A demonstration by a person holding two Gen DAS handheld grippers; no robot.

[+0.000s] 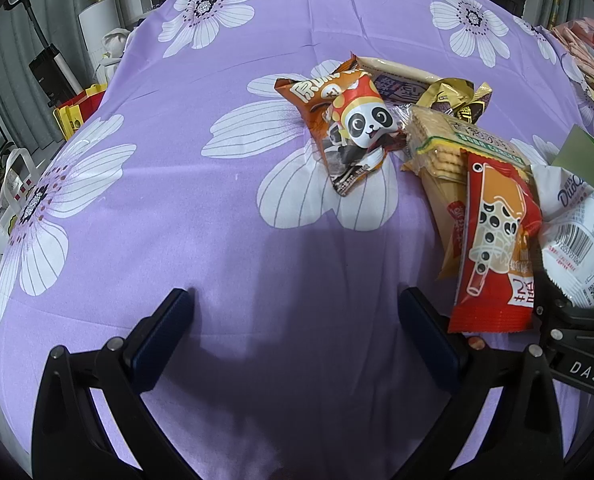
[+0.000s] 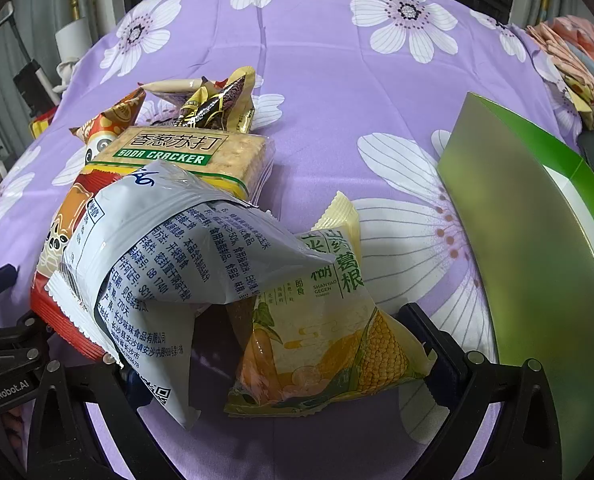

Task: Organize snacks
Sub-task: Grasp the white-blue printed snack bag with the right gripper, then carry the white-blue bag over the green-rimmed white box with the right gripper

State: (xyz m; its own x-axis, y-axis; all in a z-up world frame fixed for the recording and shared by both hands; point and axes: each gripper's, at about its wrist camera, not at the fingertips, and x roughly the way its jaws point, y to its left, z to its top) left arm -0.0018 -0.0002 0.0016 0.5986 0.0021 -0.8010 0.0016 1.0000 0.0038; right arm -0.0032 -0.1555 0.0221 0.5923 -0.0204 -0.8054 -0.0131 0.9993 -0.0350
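Snack Pile on a Flowered Purple Cloth

Broadly, a purple cloth [image 1: 233,240] printed with white flowers covers the whole surface, and everything else is placed against it. Toward its right edge in the right wrist view stands a green box [image 2: 537,248], tilted, well apart from the snack pile. The pile sits near the cloth's middle: a white-blue packet [image 2: 169,248] leans over a yellow corn packet [image 2: 321,344], with a soda cracker pack [image 2: 185,156] behind them and a gold-and-brown wrapper [image 2: 217,108] farther back. Beside these lie a red bubble-tea packet [image 1: 493,240] and a panda packet [image 1: 357,128].

Over bare cloth nearer the camera, the left gripper [image 1: 297,316] is spread wide and empty. The right gripper [image 2: 281,344] has its jaws apart either side of the white-blue and corn packets; whether they pinch either packet I cannot tell.
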